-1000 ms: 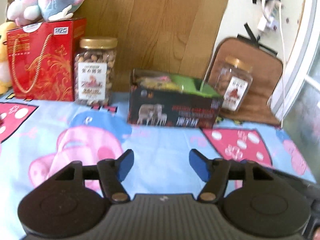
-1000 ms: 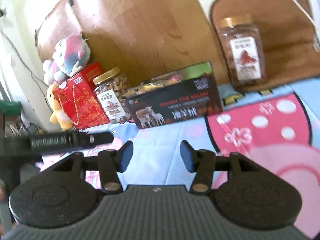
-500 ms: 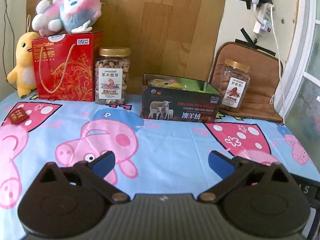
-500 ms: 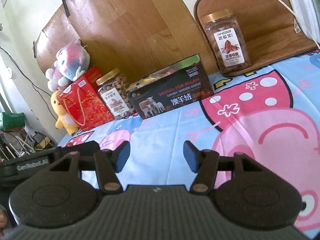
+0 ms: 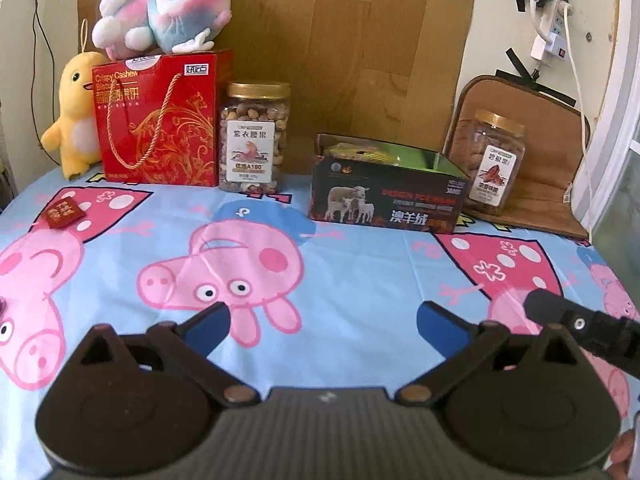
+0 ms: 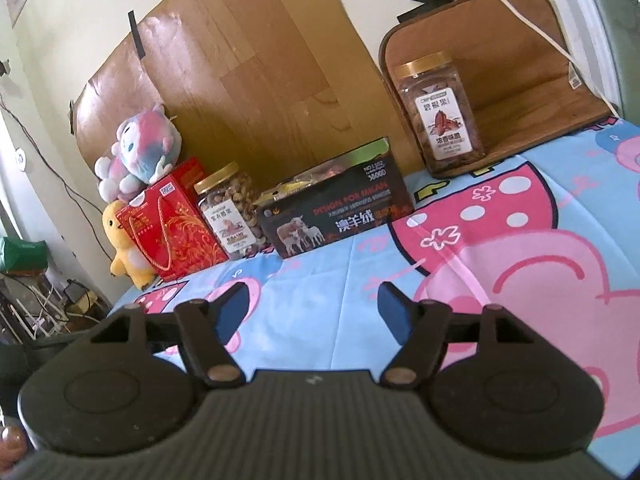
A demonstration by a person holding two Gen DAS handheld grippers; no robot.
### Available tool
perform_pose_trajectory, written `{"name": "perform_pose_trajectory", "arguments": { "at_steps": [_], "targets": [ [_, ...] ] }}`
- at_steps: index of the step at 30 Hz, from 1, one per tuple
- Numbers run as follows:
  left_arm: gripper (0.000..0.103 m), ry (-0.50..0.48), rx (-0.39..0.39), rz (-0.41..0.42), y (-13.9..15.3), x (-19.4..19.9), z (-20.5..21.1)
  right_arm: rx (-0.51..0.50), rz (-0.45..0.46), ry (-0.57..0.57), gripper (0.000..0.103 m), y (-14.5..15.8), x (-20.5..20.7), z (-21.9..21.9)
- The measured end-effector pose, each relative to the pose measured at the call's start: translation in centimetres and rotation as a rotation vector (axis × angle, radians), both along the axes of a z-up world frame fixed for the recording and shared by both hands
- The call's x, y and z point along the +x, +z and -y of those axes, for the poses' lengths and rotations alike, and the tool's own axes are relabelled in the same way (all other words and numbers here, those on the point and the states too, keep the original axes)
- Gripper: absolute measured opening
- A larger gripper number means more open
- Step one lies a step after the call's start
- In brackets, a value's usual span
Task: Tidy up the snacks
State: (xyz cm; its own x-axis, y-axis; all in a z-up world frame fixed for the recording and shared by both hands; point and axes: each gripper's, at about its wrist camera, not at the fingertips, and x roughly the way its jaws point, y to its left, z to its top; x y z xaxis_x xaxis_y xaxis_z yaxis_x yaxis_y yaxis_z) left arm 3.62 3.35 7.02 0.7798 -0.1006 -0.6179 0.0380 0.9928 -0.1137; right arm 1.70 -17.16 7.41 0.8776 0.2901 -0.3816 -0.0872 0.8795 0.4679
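A black open box [image 5: 386,198] [image 6: 336,216] with snack packets inside stands at the back of the table. Left of it a gold-lidded nut jar [image 5: 253,138] [image 6: 230,212] stands beside a red gift box [image 5: 158,120] [image 6: 172,224]. A second nut jar [image 5: 490,168] [image 6: 438,114] stands on a brown mat at the right. A small red packet [image 5: 64,213] lies at the far left. My left gripper [image 5: 322,322] is wide open over the cartoon tablecloth, nothing between its fingers. My right gripper [image 6: 312,306] hangs well short of the box, its jaws opening and empty.
Plush toys [image 5: 164,12] sit on and beside the red gift box. A wood-grain board [image 5: 360,40] leans on the wall behind. A power strip with cable [image 5: 554,28] hangs at the right. The right gripper's body [image 5: 580,328] shows at the left wrist view's right edge.
Both grippers pulled back from the black box, which now looks smaller and farther. Both jaws widened, the left to full spread. The small red packet came into the left wrist view.
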Motion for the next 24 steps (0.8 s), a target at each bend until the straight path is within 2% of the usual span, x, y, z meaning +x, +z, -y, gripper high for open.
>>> {"name": "perform_pose_trajectory", "arguments": {
  "at_steps": [6,12,17,24],
  "targets": [
    [0.103,0.002,0.018,0.003,-0.1,0.0,0.2,0.013,0.004,-0.008,0.074,0.1,-0.4,0.3],
    [0.103,-0.005,0.083,0.043,0.0,-0.5,0.9,0.017,0.005,-0.002,0.076,0.0,-0.5,0.2],
    [0.103,-0.024,0.066,0.052,0.3,-0.7,1.0,0.028,0.013,-0.008,0.076,0.1,-0.8,0.4],
    [0.103,0.000,0.062,0.050,0.2,-0.6,1.0,0.027,0.051,-0.027,0.077,0.6,-1.4,0.8]
  ]
}}
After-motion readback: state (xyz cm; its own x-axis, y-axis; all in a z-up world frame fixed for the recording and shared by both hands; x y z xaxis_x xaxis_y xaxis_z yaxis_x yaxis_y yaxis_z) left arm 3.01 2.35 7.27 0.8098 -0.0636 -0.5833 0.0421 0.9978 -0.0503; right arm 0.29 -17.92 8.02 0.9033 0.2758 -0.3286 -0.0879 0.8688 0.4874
